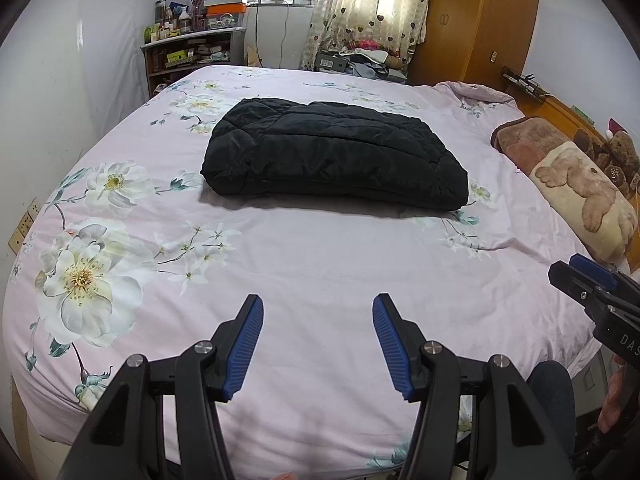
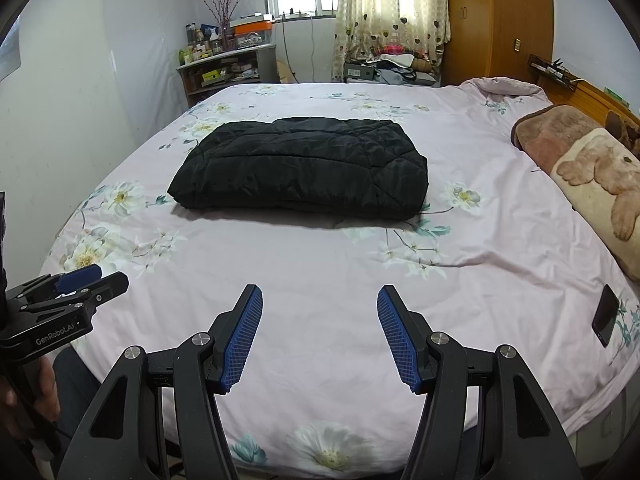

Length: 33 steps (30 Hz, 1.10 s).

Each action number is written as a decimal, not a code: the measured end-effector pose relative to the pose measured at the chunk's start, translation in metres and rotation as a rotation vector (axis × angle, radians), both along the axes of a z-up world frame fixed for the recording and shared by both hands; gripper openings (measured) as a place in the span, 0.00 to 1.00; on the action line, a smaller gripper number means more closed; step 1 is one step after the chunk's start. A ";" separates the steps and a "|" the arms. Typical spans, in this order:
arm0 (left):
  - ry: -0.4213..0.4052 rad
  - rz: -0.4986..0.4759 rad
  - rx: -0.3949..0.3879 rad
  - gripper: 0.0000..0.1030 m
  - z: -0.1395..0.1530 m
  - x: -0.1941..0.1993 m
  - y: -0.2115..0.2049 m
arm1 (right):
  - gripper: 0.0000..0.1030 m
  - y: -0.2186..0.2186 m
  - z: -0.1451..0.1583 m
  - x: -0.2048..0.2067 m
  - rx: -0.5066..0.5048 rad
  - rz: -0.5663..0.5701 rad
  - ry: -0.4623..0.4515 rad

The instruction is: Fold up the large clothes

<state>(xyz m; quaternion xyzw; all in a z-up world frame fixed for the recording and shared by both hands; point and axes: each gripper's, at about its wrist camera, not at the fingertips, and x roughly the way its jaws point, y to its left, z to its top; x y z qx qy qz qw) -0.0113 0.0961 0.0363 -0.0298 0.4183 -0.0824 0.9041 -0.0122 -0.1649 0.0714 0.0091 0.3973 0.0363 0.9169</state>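
A black quilted jacket (image 1: 332, 152) lies folded into a thick rectangle in the middle of the bed; it also shows in the right wrist view (image 2: 304, 166). My left gripper (image 1: 318, 310) is open and empty, held over the near part of the bed, well short of the jacket. My right gripper (image 2: 320, 300) is open and empty too, also near the front edge. Each gripper shows at the edge of the other's view: the right one (image 1: 576, 272) and the left one (image 2: 100, 276).
The pink floral bedsheet (image 1: 320, 256) covers the bed. A bear-print blanket roll (image 2: 596, 176) lies along the right side by the wooden headboard. A black phone (image 2: 605, 315) lies near the right front edge. A shelf, a wardrobe and a clothes pile stand behind the bed.
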 end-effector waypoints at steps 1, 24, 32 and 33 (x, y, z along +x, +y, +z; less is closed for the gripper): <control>-0.001 0.001 0.003 0.57 0.000 0.000 0.000 | 0.59 0.000 0.000 0.001 0.000 0.000 0.001; 0.000 0.000 -0.004 0.62 -0.001 -0.003 -0.003 | 0.59 -0.002 -0.002 -0.001 -0.001 0.006 0.010; 0.000 -0.003 0.005 0.62 -0.002 -0.004 -0.003 | 0.59 -0.001 -0.002 -0.001 -0.001 0.006 0.009; 0.000 -0.003 0.005 0.62 -0.002 -0.004 -0.003 | 0.59 -0.001 -0.002 -0.001 -0.002 0.006 0.009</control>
